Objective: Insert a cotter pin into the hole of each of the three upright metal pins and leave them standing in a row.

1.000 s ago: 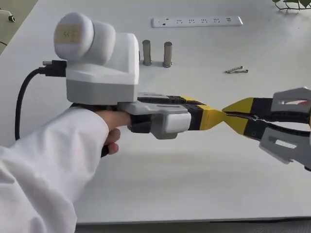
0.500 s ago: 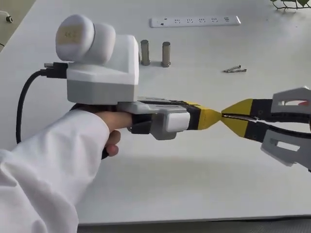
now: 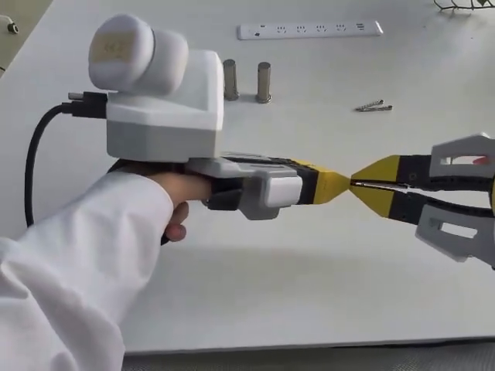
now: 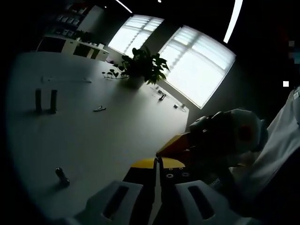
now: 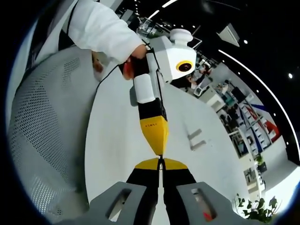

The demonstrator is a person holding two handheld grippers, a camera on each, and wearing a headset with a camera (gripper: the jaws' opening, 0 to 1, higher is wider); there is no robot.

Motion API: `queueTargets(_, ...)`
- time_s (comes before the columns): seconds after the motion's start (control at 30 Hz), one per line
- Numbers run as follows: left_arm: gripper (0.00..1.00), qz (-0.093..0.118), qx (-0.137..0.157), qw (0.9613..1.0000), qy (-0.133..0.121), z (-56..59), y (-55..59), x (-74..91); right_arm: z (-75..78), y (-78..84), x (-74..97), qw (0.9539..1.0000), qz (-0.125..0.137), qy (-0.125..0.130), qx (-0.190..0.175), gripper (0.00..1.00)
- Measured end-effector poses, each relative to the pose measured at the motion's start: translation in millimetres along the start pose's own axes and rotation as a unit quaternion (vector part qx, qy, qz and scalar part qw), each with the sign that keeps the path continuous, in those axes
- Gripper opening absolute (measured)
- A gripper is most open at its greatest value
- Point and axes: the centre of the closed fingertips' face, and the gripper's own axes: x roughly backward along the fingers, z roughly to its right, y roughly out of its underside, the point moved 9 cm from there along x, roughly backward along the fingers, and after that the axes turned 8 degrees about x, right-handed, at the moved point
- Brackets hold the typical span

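Note:
Two upright metal pins stand side by side at the back of the white table; they also appear as pins and pins. A third small metal pin sits nearer, and I cannot tell whether it is upright. Loose cotter pins lie to the right of the pair. My left gripper points right, shut. My right gripper points left, shut. Their yellow tips touch above the table, and I see nothing held in either.
A white power strip lies along the table's far side. A black cable hangs from the left gripper's back. A potted plant stands at the far end, and a mesh chair is beside the table.
The head camera has tilted slightly, so the table things sit higher in the picture. The grippers stay tip to tip, their meeting point a touch further left.

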Motion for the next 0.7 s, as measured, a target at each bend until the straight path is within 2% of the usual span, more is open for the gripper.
queueTargets(0.4, 0.00, 0.000, -0.001, 1.0000, -0.007, 1.9, 2.3, 1.5, -0.9, 1.0, -2.0, 0.9999, 0.014, 0.001, -0.007, 0.00)
queueTargets(0.57, 0.00, -0.003, -0.013, 0.9999, -0.010, 2.8, 5.2, 3.3, 1.1, 3.3, -2.4, 0.9992, 0.024, 0.002, -0.030, 0.02)
queueTargets(0.7, 0.00, -0.004, -0.036, 0.9993, -0.012, 4.6, 7.1, 7.8, 1.9, 8.8, -3.6, 0.9968, 0.039, -0.010, -0.069, 0.03)
